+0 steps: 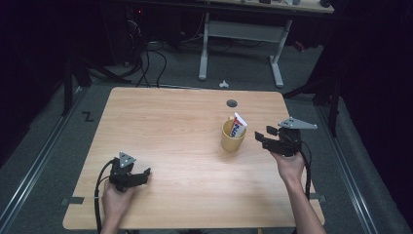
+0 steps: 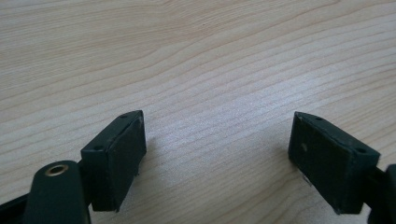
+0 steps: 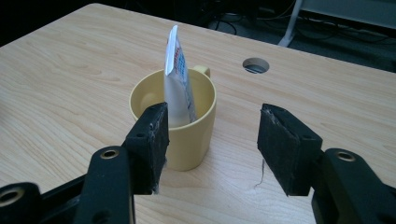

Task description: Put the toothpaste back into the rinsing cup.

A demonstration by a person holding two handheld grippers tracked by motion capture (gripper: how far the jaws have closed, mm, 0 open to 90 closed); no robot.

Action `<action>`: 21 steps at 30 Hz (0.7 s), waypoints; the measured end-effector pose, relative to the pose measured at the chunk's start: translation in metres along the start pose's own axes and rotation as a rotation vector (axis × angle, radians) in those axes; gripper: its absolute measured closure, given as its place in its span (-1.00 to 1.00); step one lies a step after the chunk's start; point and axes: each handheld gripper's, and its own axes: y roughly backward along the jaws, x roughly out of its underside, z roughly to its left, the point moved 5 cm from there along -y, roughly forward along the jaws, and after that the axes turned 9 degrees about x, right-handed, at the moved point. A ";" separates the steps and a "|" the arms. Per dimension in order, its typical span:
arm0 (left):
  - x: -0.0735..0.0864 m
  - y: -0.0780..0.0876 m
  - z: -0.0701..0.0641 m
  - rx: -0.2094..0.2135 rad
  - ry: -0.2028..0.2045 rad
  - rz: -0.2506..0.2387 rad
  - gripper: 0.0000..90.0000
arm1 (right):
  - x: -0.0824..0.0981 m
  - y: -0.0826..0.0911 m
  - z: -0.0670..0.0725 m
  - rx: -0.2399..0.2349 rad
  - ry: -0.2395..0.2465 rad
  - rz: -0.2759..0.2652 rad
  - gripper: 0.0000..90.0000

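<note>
A yellow mug (image 1: 233,138) (image 3: 180,126) stands on the right half of the wooden table (image 1: 170,126). A white tube with red and blue print (image 1: 238,125) (image 3: 179,77) leans upright inside it. My right gripper (image 1: 262,136) (image 3: 212,144) hovers just right of the mug, jaws open and empty, pointing toward it. In the right gripper view the mug sits just beyond the left jaw. My left gripper (image 1: 145,174) (image 2: 217,151) rests low over the table's near left part, jaws open, with bare wood between them.
A round cable hole (image 1: 232,103) (image 3: 256,65) is in the table behind the mug. Beyond the table's far edge stand a white desk frame (image 1: 241,44) and cables on grey carpet. Dark floor rails run along both sides.
</note>
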 end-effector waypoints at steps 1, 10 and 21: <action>0.000 0.000 0.000 0.000 0.000 0.000 -0.57 | 0.000 0.001 0.000 0.001 -0.002 0.001 -0.03; 0.000 0.000 0.000 0.000 0.000 0.000 -0.57 | 0.003 0.008 -0.004 0.004 -0.005 -0.015 -0.03; 0.000 0.000 0.000 0.000 0.000 -0.001 -0.57 | 0.011 0.012 -0.007 0.004 -0.025 -0.019 -0.03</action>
